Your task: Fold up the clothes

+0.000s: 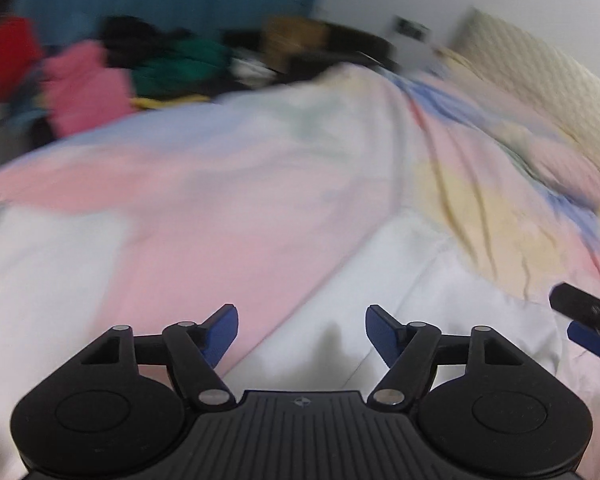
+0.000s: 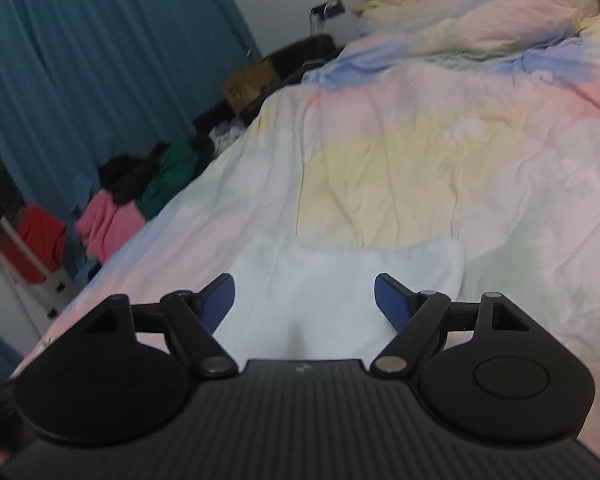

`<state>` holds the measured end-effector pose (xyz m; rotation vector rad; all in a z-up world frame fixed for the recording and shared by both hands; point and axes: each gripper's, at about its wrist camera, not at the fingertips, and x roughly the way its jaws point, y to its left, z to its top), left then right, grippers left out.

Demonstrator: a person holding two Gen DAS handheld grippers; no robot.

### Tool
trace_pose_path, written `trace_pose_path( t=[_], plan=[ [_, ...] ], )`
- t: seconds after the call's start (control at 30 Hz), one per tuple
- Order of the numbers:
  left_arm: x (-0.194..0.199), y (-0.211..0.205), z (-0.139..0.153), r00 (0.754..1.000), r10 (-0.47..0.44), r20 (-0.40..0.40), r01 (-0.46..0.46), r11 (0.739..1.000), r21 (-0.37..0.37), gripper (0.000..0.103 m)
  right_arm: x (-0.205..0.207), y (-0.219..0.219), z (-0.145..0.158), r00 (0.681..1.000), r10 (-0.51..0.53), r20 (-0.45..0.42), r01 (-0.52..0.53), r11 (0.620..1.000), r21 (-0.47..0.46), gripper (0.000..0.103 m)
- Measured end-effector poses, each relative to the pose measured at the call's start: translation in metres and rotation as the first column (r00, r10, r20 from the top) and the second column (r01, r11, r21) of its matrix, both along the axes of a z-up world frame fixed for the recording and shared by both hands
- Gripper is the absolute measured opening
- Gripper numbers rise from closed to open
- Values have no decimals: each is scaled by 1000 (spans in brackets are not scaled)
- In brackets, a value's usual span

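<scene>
Beyond both sets of jaws, a pastel duvet [image 2: 399, 152] covered the bed, w/ a blue curtain [image 2: 100, 60], a heap of pink, green & black clothes [image 2: 140, 196] and a cardboard box [image 2: 250, 82] well off to the left side; nothing stood btwn jaws and cloth. Left gripper [image 1: 301, 336] and right gripper [image 2: 304, 300] both had jaws spread wide, holding nothing. White garment [image 2: 339, 280] lay flat on the duvet directly ahead of and btwn the right jaws, and in the left wrist view just ahead, spreading to the right of its jaws.
</scene>
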<state>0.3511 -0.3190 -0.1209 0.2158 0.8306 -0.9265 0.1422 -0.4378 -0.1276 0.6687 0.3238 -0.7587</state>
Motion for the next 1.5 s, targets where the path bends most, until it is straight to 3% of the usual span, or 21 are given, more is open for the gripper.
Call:
trace_pose_path(
  t=[0.13,0.23,0.27,0.3,0.4,0.47,0.53,0.6,0.73,0.8,0.87,1.03,1.1,1.23,1.33,1.5],
  plan=[
    [17,-52,-34,992,-122,-27,123,992,32,56,7,-5,-8,1000,-5,-9,5,1000,-18,79],
    [9,-75,-41,980,-196,17,195,979,59,44,10,-10,-15,1000,-13,-8,14,1000,15,79],
    [8,-80,-43,977,-211,36,208,975,71,29,10,-12,-17,1000,-18,-7,18,999,33,79],
    [6,-85,-45,973,-226,54,221,972,84,5,10,-14,-19,1000,-22,-5,22,999,49,79],
    [4,-94,-37,968,-242,67,236,967,94,4,7,-14,-19,999,-32,7,31,998,60,79],
    [7,-97,-28,975,-200,92,194,979,69,3,5,-13,-17,999,-39,15,38,998,52,79],
    [11,-100,-19,983,-134,128,130,991,44,3,2,-13,-15,999,-40,31,38,998,52,79],
    [12,-105,-23,983,-71,172,59,996,74,4,-1,-14,-13,998,-42,42,40,998,51,79],
    [7,-108,-41,984,-51,172,30,992,121,8,-4,-12,-10,998,-38,45,37,999,16,79],
    [5,-101,-36,987,-16,157,2,996,85,33,-5,-11,-8,999,-26,42,26,1000,1,79],
    [4,-92,-25,991,33,132,-40,998,58,47,-5,-9,-6,999,-12,42,12,1000,-12,79],
    [-2,-41,8,982,158,105,-160,987,14,58,-7,0,3,997,34,66,-29,997,-75,79],
    [-17,-3,29,970,215,115,-214,977,-21,64,-7,3,6,995,62,73,-55,994,-95,79],
    [-56,79,66,935,337,108,-329,940,-89,64,-8,12,13,987,131,89,-119,984,-131,79],
    [-102,138,90,900,406,160,-392,913,-109,64,-8,23,20,976,196,99,-177,969,-170,79],
    [-179,216,115,829,503,244,-485,864,-133,64,-3,52,33,924,373,80,-346,908,-237,80]
  ],
)
